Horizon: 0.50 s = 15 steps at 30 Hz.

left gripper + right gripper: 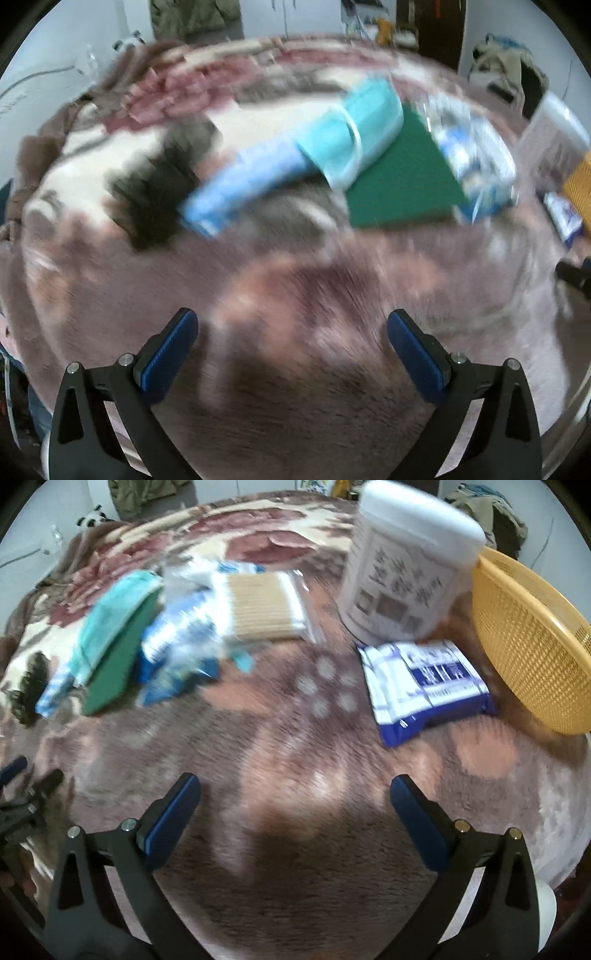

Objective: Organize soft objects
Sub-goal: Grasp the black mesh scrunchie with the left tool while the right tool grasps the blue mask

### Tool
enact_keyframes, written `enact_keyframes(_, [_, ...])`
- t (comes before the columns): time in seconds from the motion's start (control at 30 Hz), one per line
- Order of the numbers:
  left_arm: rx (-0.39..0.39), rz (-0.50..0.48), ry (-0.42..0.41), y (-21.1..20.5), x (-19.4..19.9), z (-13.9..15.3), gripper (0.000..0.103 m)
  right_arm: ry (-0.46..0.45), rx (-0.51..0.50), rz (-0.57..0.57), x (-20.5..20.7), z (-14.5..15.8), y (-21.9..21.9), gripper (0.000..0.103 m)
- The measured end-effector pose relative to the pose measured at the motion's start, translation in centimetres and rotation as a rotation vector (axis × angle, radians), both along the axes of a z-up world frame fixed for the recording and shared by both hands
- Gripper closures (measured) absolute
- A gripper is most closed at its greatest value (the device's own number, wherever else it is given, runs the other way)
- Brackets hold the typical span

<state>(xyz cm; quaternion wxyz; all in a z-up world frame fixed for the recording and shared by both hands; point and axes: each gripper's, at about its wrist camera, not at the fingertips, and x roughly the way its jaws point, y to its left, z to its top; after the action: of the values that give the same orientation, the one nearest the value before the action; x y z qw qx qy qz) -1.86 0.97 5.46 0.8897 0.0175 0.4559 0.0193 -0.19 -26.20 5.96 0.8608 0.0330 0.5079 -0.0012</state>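
Note:
Soft items lie on a floral plush blanket [280, 738]. In the left wrist view a stack of teal face masks [354, 129] overlaps a blue cloth [243, 188] and a green pad [402, 181], with a clear blue-and-white packet [476, 162] to the right. My left gripper [291, 332] is open and empty, well short of them. In the right wrist view I see the masks [110, 620], green pad [114, 668], packet [177, 642], a cotton swab pack [262, 605], a blue wipes pack [424, 686], a white tub [410, 572] and a yellow basket [532, 638]. My right gripper [295, 794] is open and empty.
Both views are motion-blurred. The left gripper's tip [22, 794] shows at the left edge of the right wrist view. Clothes [509, 70] are heaped beyond the blanket at the back right, and a white wall [55, 55] stands at the left.

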Motion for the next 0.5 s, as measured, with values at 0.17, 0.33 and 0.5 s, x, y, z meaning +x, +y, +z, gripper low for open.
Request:
enact_keyframes(0.17, [-0.089, 0.112, -0.032, 5.9, 2.1, 3.8, 0.000, -0.017, 0.035, 0.017, 1.3, 1.2, 1.2, 0.000])
enact_keyframes(0.33, [-0.136, 0.240, 0.011, 11.9, 5.7, 3.7, 0.001, -0.032, 0.052, 0.093, 3.7, 2.2, 4.7, 0.000])
enact_keyframes(0.5, [-0.188, 0.275, 0.023, 13.6, 7.7, 2.6, 0.004, -0.050, 0.065, 0.168, 3.2, 2.3, 7.7, 0.000])
